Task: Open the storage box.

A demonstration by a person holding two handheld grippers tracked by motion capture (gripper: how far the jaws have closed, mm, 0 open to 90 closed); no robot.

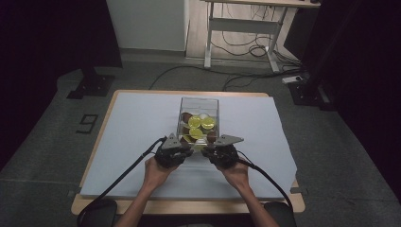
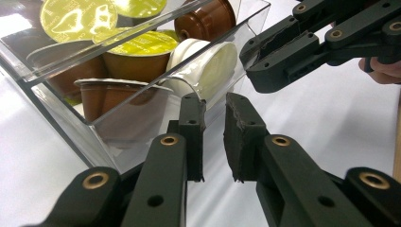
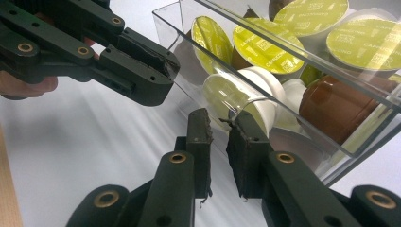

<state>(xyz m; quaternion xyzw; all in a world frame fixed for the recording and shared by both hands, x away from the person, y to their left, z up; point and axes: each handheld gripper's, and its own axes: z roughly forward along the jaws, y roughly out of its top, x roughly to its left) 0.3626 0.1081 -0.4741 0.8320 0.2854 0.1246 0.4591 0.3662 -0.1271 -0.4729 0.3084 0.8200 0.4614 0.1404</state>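
box (image 1: 199, 105): clear, full of capsules (image 1: 200, 124), mid-counter (image 1: 142, 118) | left hand-held gripper (image 1: 185, 149): jaws nearly together, clamped on box's near wall | right hand-held gripper (image 1: 211, 149): likewise, just beside left

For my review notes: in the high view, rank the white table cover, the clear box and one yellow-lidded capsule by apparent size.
1. White table cover, by far the largest.
2. Clear box, holding the capsules.
3. Yellow-lidded capsule, smallest; several fit inside the box.
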